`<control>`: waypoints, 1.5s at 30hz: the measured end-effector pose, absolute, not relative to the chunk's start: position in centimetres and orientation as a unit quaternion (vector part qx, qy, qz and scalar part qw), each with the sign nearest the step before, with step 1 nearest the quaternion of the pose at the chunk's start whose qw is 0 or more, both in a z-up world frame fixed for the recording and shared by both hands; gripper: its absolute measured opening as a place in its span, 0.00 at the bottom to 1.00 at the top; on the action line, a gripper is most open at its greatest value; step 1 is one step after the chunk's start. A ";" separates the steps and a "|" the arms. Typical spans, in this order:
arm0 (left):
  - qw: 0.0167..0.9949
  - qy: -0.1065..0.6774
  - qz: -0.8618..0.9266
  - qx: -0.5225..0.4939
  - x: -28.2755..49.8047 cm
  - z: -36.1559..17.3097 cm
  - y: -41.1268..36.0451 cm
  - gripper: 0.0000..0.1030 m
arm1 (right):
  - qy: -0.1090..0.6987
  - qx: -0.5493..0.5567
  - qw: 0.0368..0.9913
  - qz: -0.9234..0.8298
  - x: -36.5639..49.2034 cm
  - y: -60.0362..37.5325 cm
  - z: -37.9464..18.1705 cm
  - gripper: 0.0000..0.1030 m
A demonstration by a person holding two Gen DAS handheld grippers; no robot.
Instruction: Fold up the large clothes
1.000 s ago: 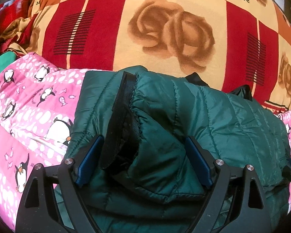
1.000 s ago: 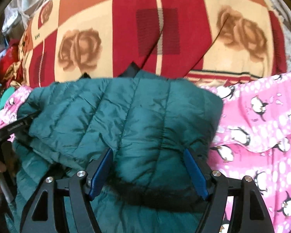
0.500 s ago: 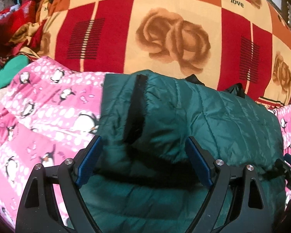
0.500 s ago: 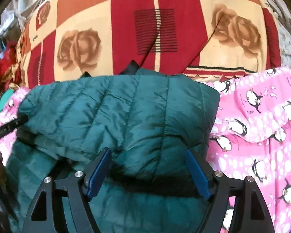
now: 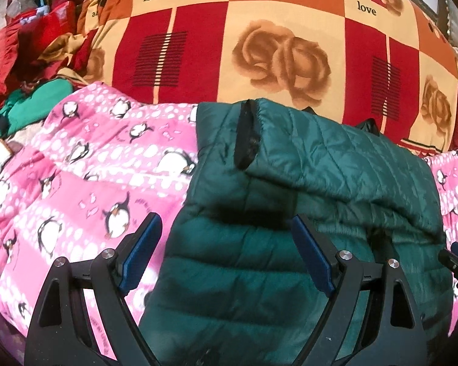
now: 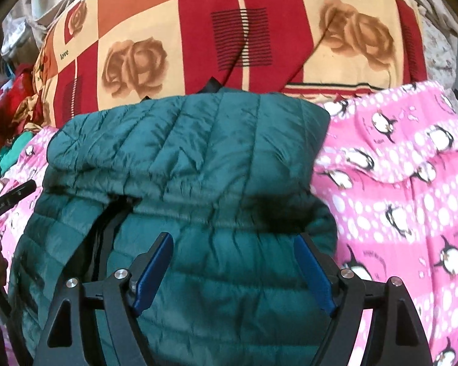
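A dark green quilted puffer jacket (image 5: 305, 189) lies on a pink penguin blanket (image 5: 85, 164). Its far part is folded over toward me, and a sleeve with a black cuff (image 5: 247, 137) lies across the top. My left gripper (image 5: 226, 253) is open and empty, held just above the jacket's near left part. In the right wrist view the jacket (image 6: 198, 158) fills the middle, with the fold edge running across it. My right gripper (image 6: 233, 268) is open and empty above the jacket's near right part.
A red, orange and cream rose-print blanket (image 5: 274, 48) rises behind the jacket. A heap of red and green clothes (image 5: 24, 70) lies at the far left. The pink blanket (image 6: 406, 201) stretches to the right. The other gripper's tip (image 6: 9, 198) shows at the left edge.
Both grippers have pulled back toward me and away from the folded-over part of the jacket, which now lies flat. More of the pink blanket shows on each side.
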State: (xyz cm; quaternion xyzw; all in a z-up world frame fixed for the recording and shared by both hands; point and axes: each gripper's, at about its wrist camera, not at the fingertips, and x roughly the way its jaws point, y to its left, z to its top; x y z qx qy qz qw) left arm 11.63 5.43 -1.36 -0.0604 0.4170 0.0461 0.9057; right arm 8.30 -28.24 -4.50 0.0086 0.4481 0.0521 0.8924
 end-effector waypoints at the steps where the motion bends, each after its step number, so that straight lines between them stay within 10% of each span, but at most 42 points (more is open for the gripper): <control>1: 0.905 0.418 0.047 -0.062 11.1 -1.3 5.6 0.84 | 0.449 0.009 0.892 0.051 7.9 -28.4 -4.6 0.77; 45: 0.886 0.459 0.041 -0.048 -0.5 -2.6 8.7 0.84 | 0.498 -0.011 0.866 0.052 -4.3 -32.2 -6.2 0.77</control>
